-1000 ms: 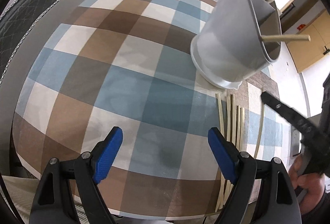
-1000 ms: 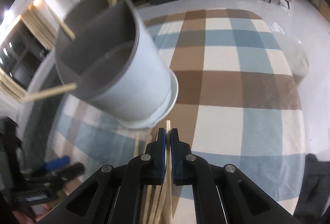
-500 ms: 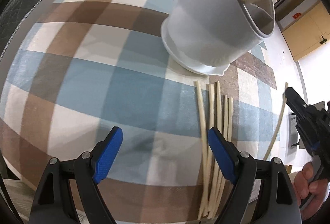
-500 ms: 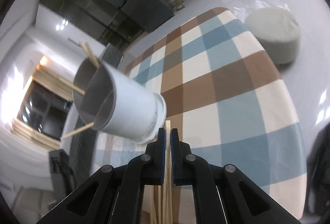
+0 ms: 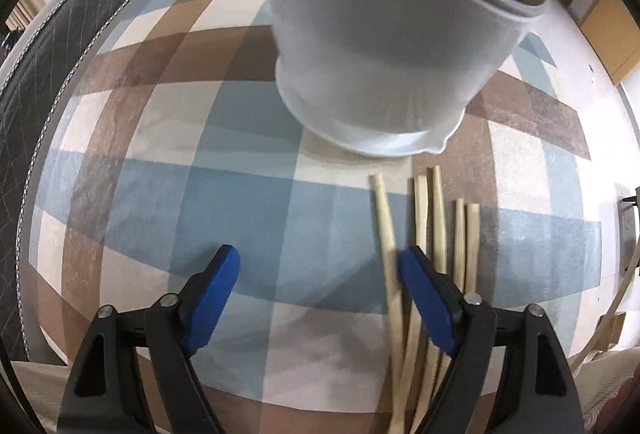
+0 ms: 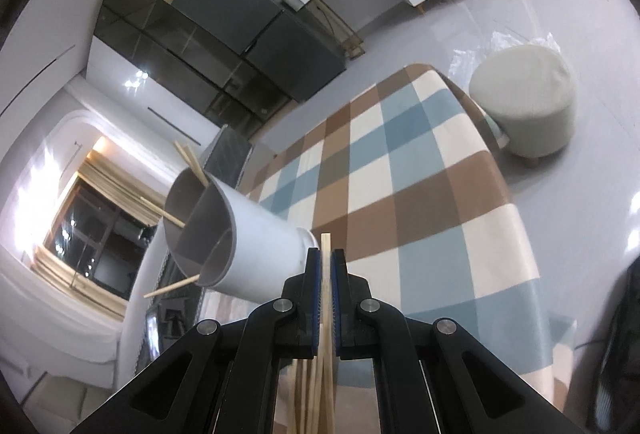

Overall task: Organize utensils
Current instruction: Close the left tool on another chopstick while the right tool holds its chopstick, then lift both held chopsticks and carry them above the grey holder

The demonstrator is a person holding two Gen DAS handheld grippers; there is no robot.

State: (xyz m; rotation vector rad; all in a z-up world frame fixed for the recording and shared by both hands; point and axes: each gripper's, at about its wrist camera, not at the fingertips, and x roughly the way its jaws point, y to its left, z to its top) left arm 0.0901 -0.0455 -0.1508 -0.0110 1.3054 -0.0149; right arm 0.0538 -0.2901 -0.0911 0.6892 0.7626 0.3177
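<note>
plaid rug in blue, brown and cream checks point(image 5: 224, 194) fills the ground under both grippers.

tall pale grey plastic utensil holder with inner dividers point(image 5: 384, 46) stands on the rug, ahead of and above the left gripper's fingertips in its view; in the right wrist view it sits ahead and to the left of the right gripper. a few sticks already lean out of its compartments.

loose bundle of pale wooden chopsticks point(image 5: 440, 226) lies flat on the rug just below the holder's base. long axes run roughly parallel to the left gripper's pointing line, tips toward the holder. the bundle sits at and just outside the left gripper's right-hand blue pad; one stick passes just inside that pad.

left gripper point(image 5: 320, 298): jaws wide, having just closed a little, nothing pressed between the pads; only bare rug and that one stick lie in the gap. pointed steeply down.

right gripper point(image 6: 326, 298): jaws narrow, clamped on a single pale wooden chopstick point(image 6: 326, 254), which runs along the fingers and pokes out past the tips.

judgement: the left gripper is the nearer one to the bundle; it looks to need a sideways shift toward its right pad to straddle the sticks across their length. the right's stick looks bound for the holder.
</note>
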